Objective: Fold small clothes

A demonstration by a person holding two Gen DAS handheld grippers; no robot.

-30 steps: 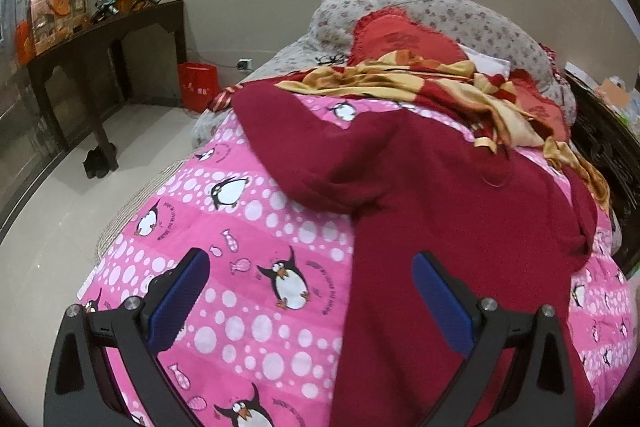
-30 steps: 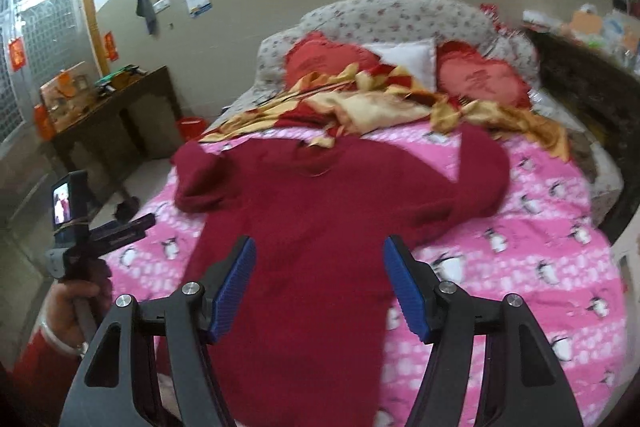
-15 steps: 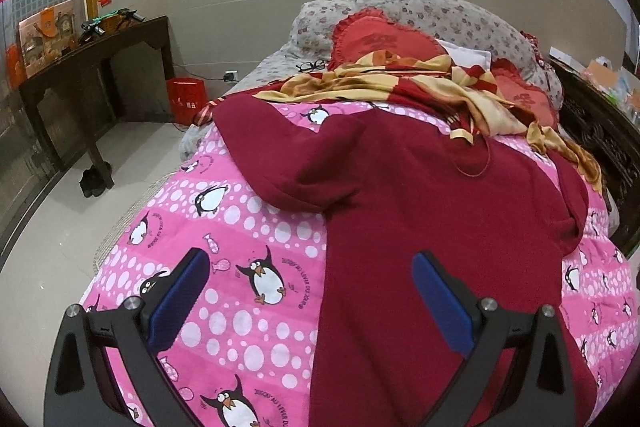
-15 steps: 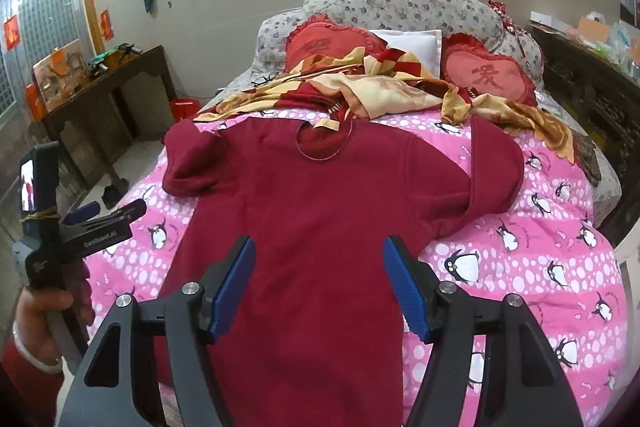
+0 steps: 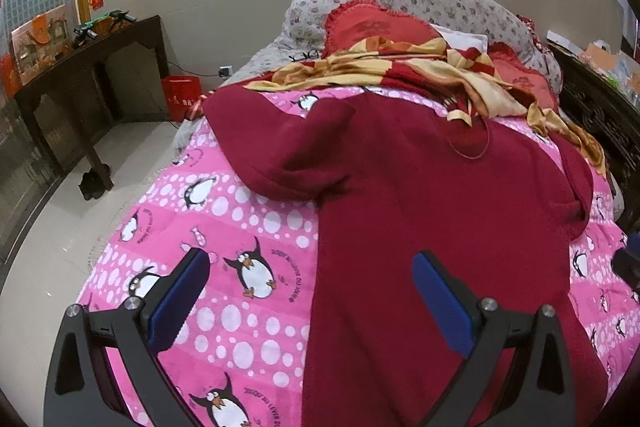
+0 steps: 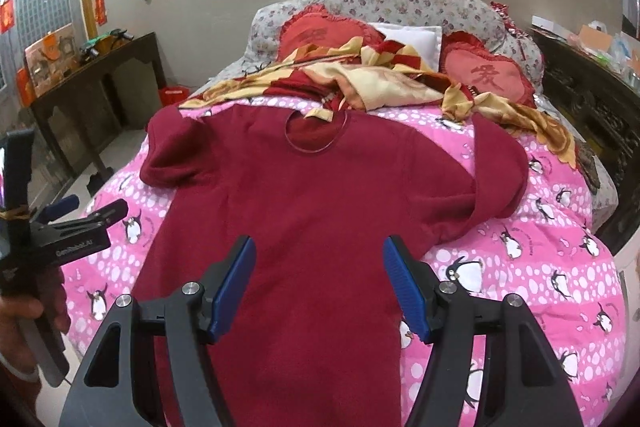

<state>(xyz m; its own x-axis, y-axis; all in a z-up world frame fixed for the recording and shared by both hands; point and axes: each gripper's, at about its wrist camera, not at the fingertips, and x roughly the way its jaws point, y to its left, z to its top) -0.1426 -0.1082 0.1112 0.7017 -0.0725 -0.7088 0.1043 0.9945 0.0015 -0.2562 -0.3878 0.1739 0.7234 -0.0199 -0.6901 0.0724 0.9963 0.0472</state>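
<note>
A dark red sweater (image 6: 320,195) (image 5: 432,211) lies spread front-up on the pink penguin quilt (image 6: 532,267) (image 5: 232,227), collar toward the pillows, both sleeves bent inward. My right gripper (image 6: 318,255) hovers open above the sweater's lower body, nothing between its blue pads. My left gripper (image 5: 310,267) is open too, above the sweater's left hem edge and the quilt. In the right wrist view the left gripper's body (image 6: 60,239) shows at the far left, held by a hand (image 6: 24,311).
A red-and-gold blanket (image 6: 360,79) and red heart cushions (image 6: 484,75) pile up at the head of the bed. A dark wooden side table (image 5: 80,67) stands left by the wall, with a red bin (image 5: 180,95) on the floor. Dark furniture (image 6: 592,95) lines the bed's right side.
Both grippers have drawn back and risen slightly, so more of the sweater and quilt shows. The sweater has not moved. Both stay open.
</note>
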